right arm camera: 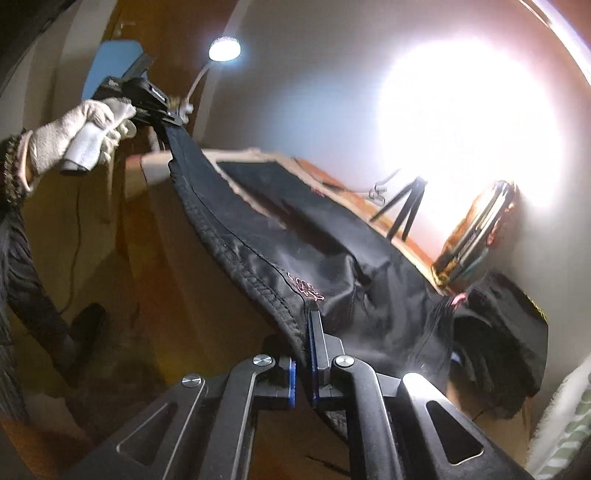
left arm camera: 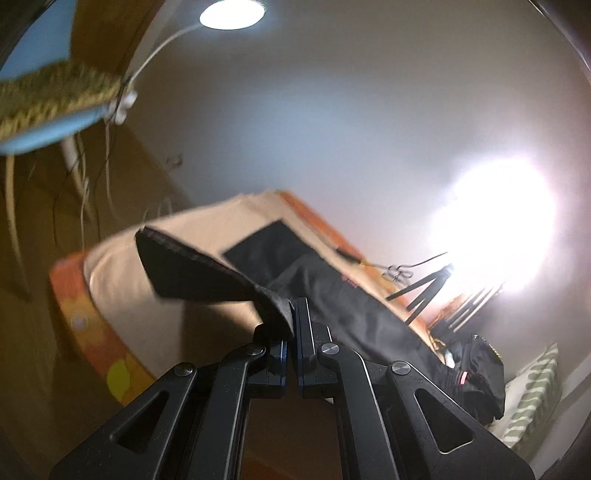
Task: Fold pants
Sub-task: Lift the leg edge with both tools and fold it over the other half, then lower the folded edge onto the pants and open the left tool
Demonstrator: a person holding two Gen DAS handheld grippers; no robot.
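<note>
Black pants point(right arm camera: 314, 251) stretch from a beige-covered table point(left arm camera: 207, 229) up to both grippers. My left gripper point(left arm camera: 291, 317) is shut on one corner of the waistband point(left arm camera: 207, 273), lifted off the table. My right gripper point(right arm camera: 306, 332) is shut on the other end of the waistband hem, by a small pink embroidery point(right arm camera: 306, 288). In the right wrist view the left gripper point(right arm camera: 170, 118) shows at upper left in a gloved hand, with the waistband taut between the two. The legs trail across the table toward the far end point(right arm camera: 251, 177).
An orange patterned cloth point(left arm camera: 92, 325) edges the table. A small black tripod point(right arm camera: 406, 206) stands at the far side near a very bright lamp point(right arm camera: 469, 122). A dark bag or garment point(right arm camera: 502, 332) lies at right. A ceiling light point(left arm camera: 232, 14) is overhead.
</note>
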